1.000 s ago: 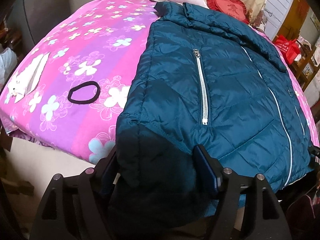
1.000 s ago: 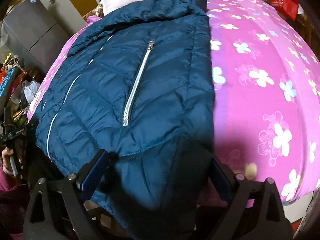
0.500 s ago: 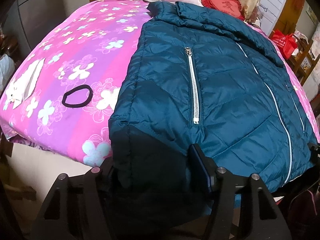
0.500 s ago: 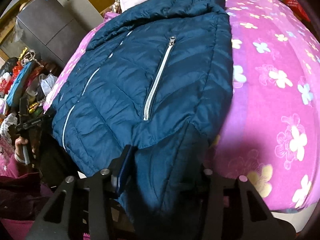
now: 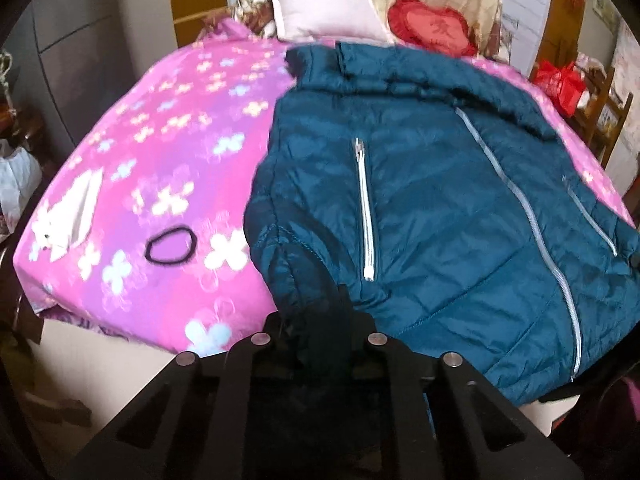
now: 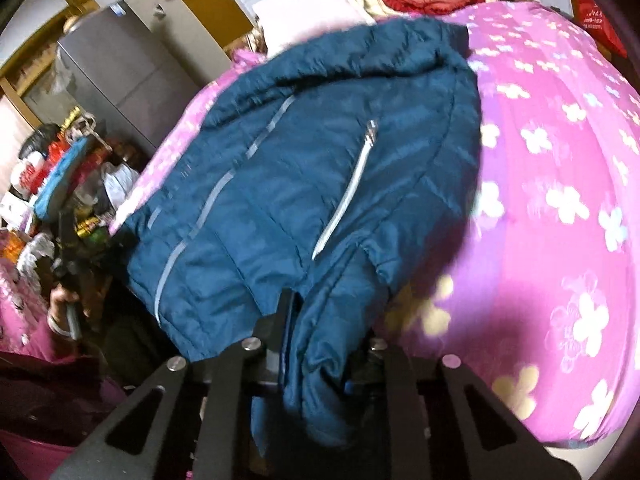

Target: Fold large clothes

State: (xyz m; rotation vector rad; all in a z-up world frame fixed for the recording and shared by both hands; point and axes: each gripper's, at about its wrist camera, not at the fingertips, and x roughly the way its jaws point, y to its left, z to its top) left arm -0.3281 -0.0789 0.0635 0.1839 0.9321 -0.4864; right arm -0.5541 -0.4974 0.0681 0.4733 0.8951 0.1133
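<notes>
A teal quilted jacket [image 5: 440,200] with silver zips lies front-up on a bed with a pink flowered cover [image 5: 160,160], its collar toward the pillows. My left gripper [image 5: 320,320] is shut on the jacket's hem at its near left corner, the cloth bunched between the jaws. In the right wrist view the same jacket [image 6: 300,184] spreads away from me, and my right gripper [image 6: 320,340] is shut on the hem's near right corner, a thick fold of cloth pinched and lifted off the bed's edge [image 6: 560,420].
A black hair band [image 5: 170,246] and a white cloth [image 5: 68,216] lie on the cover left of the jacket. A pink pillow [image 5: 328,12] and a red heart cushion [image 5: 432,26] stand at the bed's head. A grey cabinet [image 6: 116,76] and clutter stand beside the bed.
Both grippers went from wide open around the jacket's hem to shut on it. Both have risen a little, gathering and lifting the hem corners.
</notes>
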